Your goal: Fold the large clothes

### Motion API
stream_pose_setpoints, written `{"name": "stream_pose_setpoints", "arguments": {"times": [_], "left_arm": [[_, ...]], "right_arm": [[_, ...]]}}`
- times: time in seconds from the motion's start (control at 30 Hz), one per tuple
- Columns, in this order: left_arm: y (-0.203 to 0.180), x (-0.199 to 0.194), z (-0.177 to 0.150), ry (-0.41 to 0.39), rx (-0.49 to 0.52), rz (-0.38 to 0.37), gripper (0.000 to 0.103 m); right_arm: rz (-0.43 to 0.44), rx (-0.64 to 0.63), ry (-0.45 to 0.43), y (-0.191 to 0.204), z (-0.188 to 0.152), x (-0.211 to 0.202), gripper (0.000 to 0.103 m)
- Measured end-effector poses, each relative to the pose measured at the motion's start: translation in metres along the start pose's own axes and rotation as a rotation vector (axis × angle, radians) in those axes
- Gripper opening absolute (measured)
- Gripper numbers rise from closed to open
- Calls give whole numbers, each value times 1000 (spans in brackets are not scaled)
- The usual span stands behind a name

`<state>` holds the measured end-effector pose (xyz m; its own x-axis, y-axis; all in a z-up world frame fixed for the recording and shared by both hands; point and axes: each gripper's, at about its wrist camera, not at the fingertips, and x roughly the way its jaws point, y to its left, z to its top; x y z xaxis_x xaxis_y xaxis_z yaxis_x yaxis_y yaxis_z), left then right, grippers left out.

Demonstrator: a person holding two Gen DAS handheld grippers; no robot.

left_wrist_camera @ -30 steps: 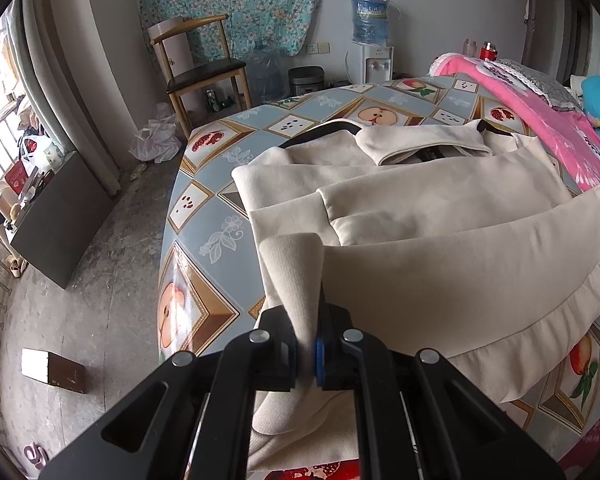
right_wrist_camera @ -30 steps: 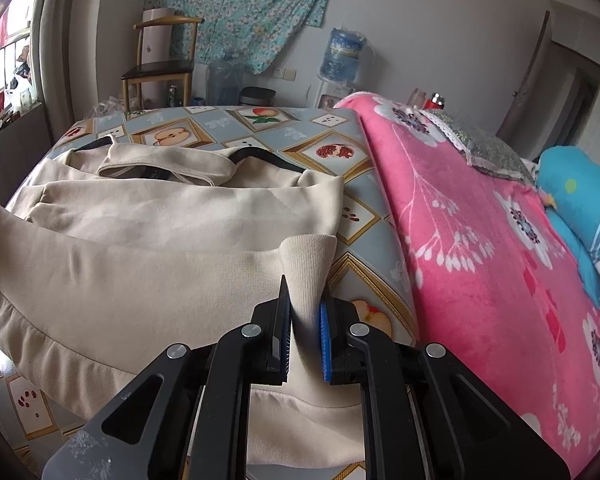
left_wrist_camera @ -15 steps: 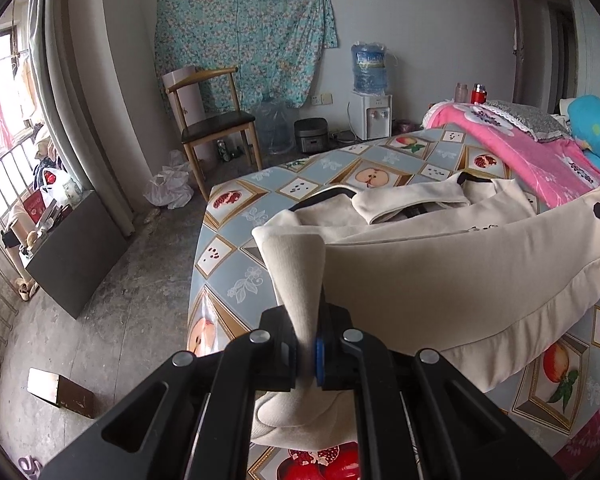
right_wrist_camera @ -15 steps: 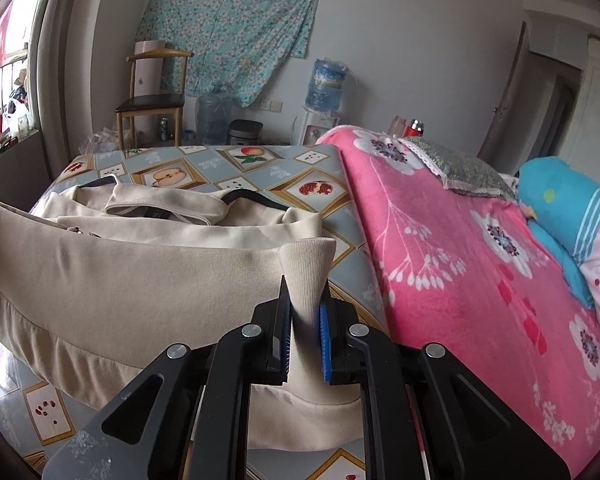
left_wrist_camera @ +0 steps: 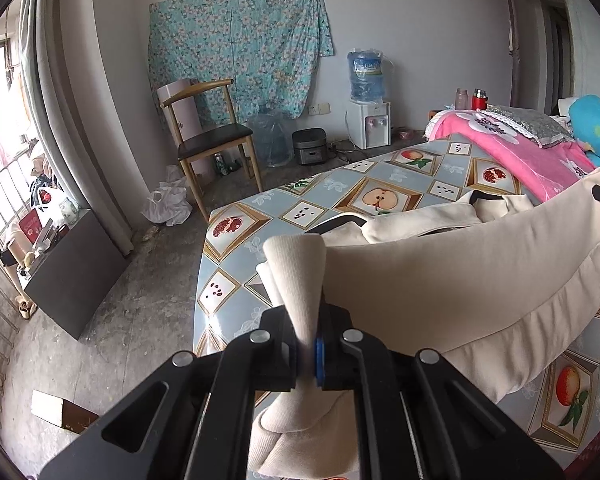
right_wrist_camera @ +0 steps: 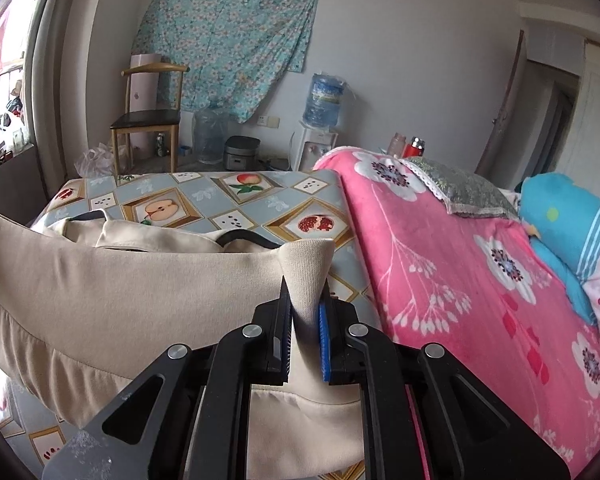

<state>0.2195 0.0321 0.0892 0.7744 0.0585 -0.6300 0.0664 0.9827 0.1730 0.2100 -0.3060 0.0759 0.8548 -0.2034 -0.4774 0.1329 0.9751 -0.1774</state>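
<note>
Both claws higher, clamping garment (left_wrist_camera: 440, 280)

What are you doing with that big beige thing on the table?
A person is folding a large beige garment with a gripper in each hand. The left gripper and the right gripper each have their jaws shut on a corner of its ribbed hem. That edge is held up off the fruit-patterned tablecloth, while the collar end lies on the table further back. A pink floral blanket lies beside it.
</note>
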Motion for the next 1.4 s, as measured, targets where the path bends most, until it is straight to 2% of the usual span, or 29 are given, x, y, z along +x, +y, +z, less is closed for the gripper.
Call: {"name": "stream_pose_setpoints", "arguments": {"times": [0.23,0.43,0.6,0.73,0.8,0.87,0.9,0.93,0.97,1.0,1.07,1.1,1.13,1.2,1.3,1.4], "left_arm": [[6,46,28,28,5,8,6],[14,104,62,90,1,-5,6],[20,167,83,208,-13,-25,6],[34,218,80,316,-116,-63,7],[38,240,73,380,-162,-98,12],[48,255,68,434,-241,-123,23],[58,256,67,432,-298,-143,29],[70,253,66,420,-369,-159,34],[82,246,65,397,-434,-158,34],[92,237,65,369,-470,-134,34],[106,211,66,316,-480,-111,34],[110,196,65,296,-470,-113,34],[112,180,63,273,-455,-116,35],[109,144,53,239,-404,-141,39],[99,93,20,225,-369,-212,48],[91,60,-22,250,-432,-335,54]], "right_arm": [[20,-39,12,9,30,46,10],[66,-63,56,16,64,112,10],[119,-56,138,23,83,176,10],[118,-93,210,38,79,224,11],[113,-107,273,44,72,245,13],[106,-101,336,41,65,259,17],[91,-87,347,36,64,259,25],[61,-66,348,28,64,257,28],[38,-34,343,15,66,252,32],[33,22,339,-3,69,245,43],[45,151,336,-45,71,227,50],[71,209,333,-65,69,212,52],[103,263,325,-83,66,197,62],[163,365,303,-117,53,158,74],[263,471,324,-144,18,109,78],[376,567,398,-144,-29,78,78]]}}
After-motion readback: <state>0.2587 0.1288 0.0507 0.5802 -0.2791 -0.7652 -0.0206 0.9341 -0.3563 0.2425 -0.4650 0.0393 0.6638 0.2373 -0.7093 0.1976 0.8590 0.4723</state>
